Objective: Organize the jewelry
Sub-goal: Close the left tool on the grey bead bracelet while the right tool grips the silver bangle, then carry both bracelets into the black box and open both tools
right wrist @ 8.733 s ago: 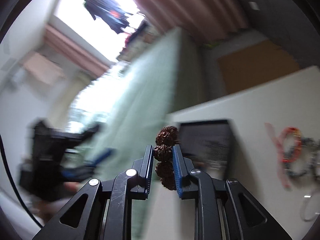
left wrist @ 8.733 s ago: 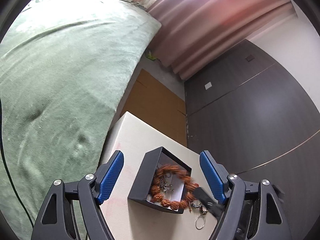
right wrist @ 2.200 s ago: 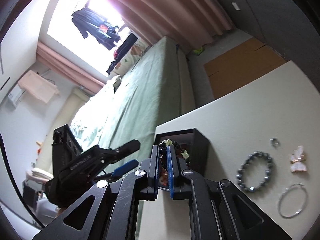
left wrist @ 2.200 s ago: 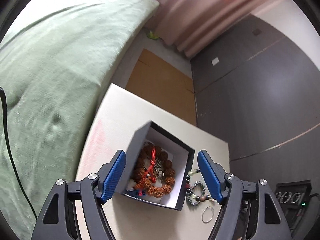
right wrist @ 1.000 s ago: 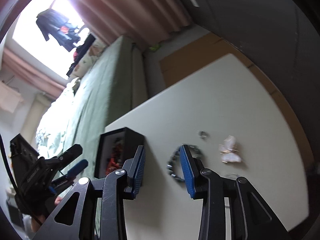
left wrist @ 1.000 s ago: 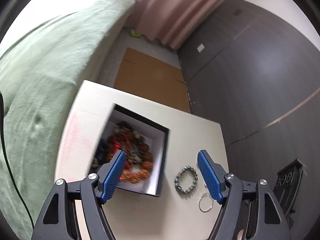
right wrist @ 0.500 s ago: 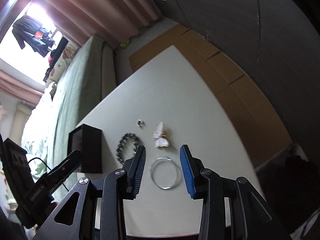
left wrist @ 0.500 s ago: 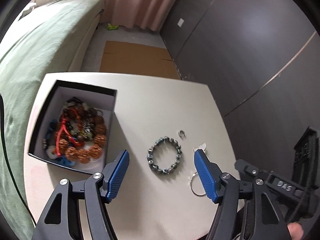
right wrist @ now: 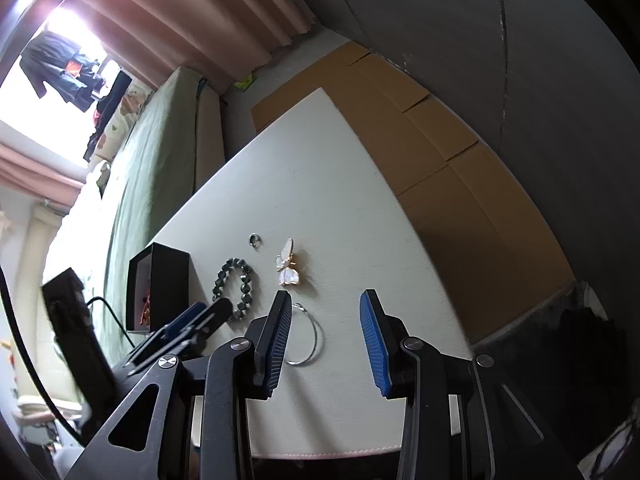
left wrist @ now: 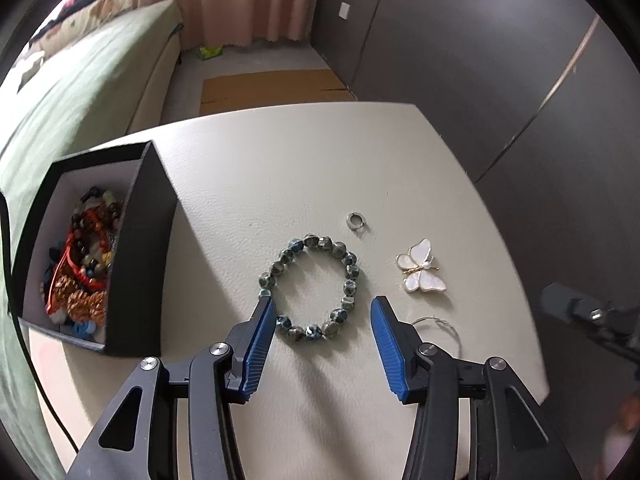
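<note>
A black jewelry box (left wrist: 148, 240) with several bracelets inside stands at the left of the white table (left wrist: 304, 168). A grey-green bead bracelet (left wrist: 308, 286) lies flat beside it. My left gripper (left wrist: 323, 312) is open, its tips on either side of the bracelet's near edge. A small silver ring (left wrist: 354, 221), a white butterfly brooch (left wrist: 420, 272) and a thin silver hoop (left wrist: 440, 330) lie to the right. My right gripper (right wrist: 325, 306) is open and empty above the hoop (right wrist: 308, 336). The box (right wrist: 160, 292), bracelet (right wrist: 234, 284) and brooch (right wrist: 288, 268) also show there.
A green bed (left wrist: 80, 80) runs along the table's left side. Brown cardboard (right wrist: 420, 128) covers the floor beyond the table. Dark wardrobe doors (left wrist: 480, 60) stand at the right, pink curtains (left wrist: 240, 0) at the back.
My left gripper has swung from over the box to the bead bracelet and come down close to it. My right gripper has moved a little lower over the hoop.
</note>
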`<state>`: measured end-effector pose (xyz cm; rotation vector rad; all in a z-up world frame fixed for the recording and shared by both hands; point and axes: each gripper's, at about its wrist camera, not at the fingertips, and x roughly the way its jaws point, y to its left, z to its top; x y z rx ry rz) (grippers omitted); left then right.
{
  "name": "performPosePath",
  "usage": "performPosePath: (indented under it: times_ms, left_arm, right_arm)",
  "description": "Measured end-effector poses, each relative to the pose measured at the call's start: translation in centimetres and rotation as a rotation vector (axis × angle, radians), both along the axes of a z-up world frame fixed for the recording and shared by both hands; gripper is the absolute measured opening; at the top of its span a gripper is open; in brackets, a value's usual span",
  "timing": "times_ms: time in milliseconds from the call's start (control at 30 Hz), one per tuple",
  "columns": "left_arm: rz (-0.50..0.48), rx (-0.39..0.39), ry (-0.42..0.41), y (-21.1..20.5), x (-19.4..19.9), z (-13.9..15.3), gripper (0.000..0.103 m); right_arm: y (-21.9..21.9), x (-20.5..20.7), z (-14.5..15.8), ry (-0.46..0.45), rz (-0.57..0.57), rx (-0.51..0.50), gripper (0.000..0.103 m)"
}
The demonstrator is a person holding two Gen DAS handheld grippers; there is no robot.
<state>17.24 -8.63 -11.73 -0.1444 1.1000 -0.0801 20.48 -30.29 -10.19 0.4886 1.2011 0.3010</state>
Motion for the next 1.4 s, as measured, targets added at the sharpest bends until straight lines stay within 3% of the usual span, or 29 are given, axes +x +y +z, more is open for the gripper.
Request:
performPosePath:
  times_ms: [167,233,333,433,467,500,633,767,1000,1233,1400]
  left_arm:
    - [-0.038,0.088,-0.024,-1.5,0.5,-0.8,0.051]
    - [-0.048,0.091,-0.011,-1.9,0.7,-1.4,0.043]
    - [-0.061,0.141,-0.029,-2.6,0.7,-1.7,0.042]
    - [-0.061,0.136,-0.036,-2.4,0.7,-1.8,0.026]
    - [-0.055,0.130,-0.036,-2.1,0.7,-1.7,0.011]
    - [-0.050,0.122,-0.031,-1.8,0.7,-1.6,0.009]
    - [-0.033,0.020,-0.009,-0.2,0.5,-1.1,0.009]
    - [-0.007,-0.052,-0.040,1.4,0.1,0.8,0.009]
    - [0.042,-0.128,-0.086,4.1,-0.5,3.3,0.009]
    - [0.080,-0.167,-0.126,6.3,-1.5,5.4,0.009]
    - [0.124,-0.211,-0.177,8.4,-2.5,7.6,0.009]
  right_arm:
    - [-0.3,0.2,0.1,-0.002,-0.002,-0.005,0.037]
    - [-0.4,0.3,0.0,0.002,-0.001,-0.004,0.037]
    - [-0.2,0.5,-0.4,0.013,0.007,-0.012,0.037]
    - [0.5,0.8,-0.8,0.026,0.026,-0.029,0.037]
    - [0.9,0.9,-0.9,0.029,0.034,-0.033,0.037]
    - [1.1,0.9,-0.9,0.029,0.040,-0.036,0.037]
    - [2.2,1.0,-1.4,0.032,0.066,-0.052,0.037]
    - [3.4,1.2,-1.8,0.028,0.100,-0.075,0.037]
    - [5.9,1.5,-2.7,0.024,0.179,-0.147,0.036]
    - [7.9,1.6,-3.5,0.015,0.237,-0.252,0.025]
    - [10.0,0.7,-3.3,-0.044,0.324,-0.363,0.005]
